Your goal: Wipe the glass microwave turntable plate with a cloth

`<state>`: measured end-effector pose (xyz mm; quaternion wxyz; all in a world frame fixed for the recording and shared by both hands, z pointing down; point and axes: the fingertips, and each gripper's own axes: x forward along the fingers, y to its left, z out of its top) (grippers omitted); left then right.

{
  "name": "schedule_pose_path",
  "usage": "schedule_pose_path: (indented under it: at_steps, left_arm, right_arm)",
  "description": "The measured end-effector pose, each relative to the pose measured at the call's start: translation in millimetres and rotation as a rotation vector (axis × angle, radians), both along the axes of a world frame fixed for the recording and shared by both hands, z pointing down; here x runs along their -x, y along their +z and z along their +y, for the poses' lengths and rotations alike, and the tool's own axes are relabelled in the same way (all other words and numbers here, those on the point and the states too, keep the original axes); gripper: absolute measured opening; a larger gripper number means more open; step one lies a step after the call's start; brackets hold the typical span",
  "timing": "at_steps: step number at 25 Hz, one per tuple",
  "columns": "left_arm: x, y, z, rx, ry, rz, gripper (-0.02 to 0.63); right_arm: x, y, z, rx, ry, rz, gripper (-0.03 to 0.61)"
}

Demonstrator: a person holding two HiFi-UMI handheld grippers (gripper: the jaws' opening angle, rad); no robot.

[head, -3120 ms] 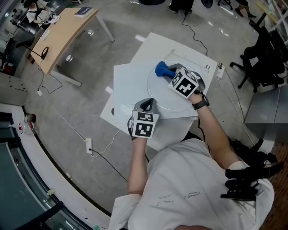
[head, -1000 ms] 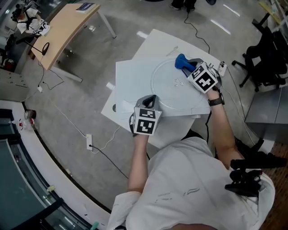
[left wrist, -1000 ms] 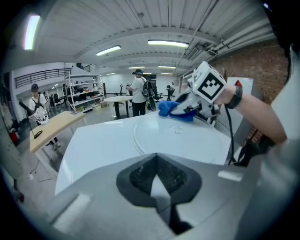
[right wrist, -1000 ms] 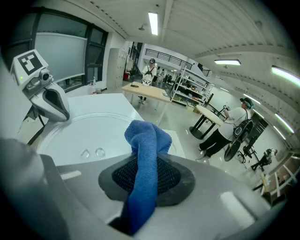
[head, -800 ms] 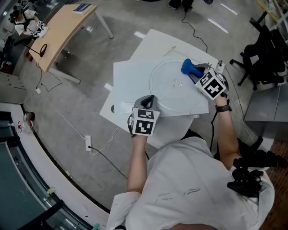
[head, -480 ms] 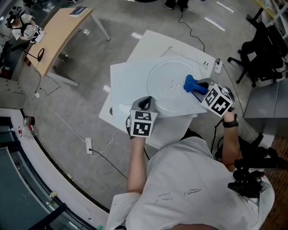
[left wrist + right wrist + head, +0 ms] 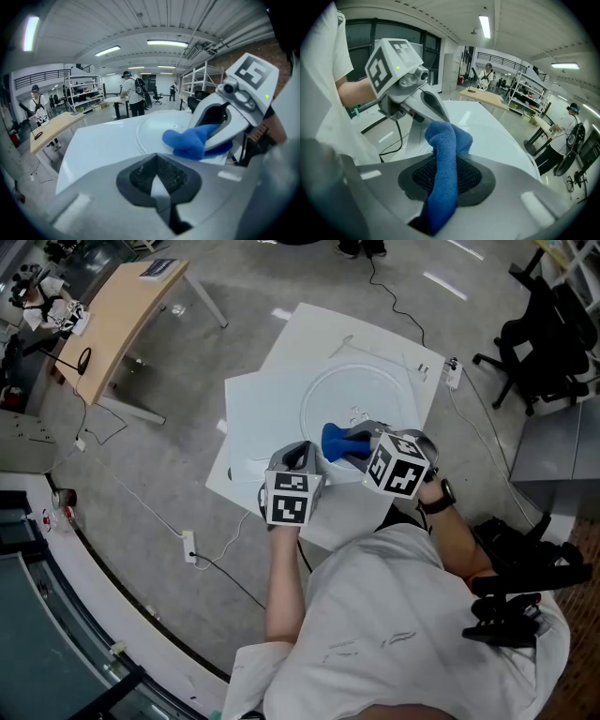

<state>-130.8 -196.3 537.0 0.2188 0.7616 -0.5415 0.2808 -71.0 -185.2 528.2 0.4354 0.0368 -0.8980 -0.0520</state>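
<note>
The round glass turntable plate [image 7: 356, 395] lies flat on a white table [image 7: 267, 413]. My right gripper [image 7: 364, 444] is shut on a blue cloth [image 7: 339, 440], which rests on the plate's near edge. In the right gripper view the cloth [image 7: 445, 154] stands up between the pads. My left gripper [image 7: 302, 457] is shut with nothing in it, its tip at the plate's near-left rim, close beside the cloth. From the left gripper view, the cloth [image 7: 192, 140] sits just ahead on the plate [image 7: 159, 126]. Whether the left tip touches the glass is hidden.
A wooden desk [image 7: 112, 315] stands at the far left and a black office chair [image 7: 548, 324] at the far right. A power strip [image 7: 187, 545] and cables lie on the floor. The table's near edge is just under both grippers. People stand far off in the hall.
My right gripper has swept the cloth from the plate's far right side round to its near edge, ending beside the left gripper. The left gripper has stayed put.
</note>
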Motion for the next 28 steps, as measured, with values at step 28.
schedule_pose_path:
  at_steps: [28]
  left_arm:
    - [4.6, 0.6, 0.2, -0.009, -0.024, -0.004, 0.002]
  right_arm:
    - [-113.2, -5.4, -61.8, -0.118, 0.313, 0.068, 0.087]
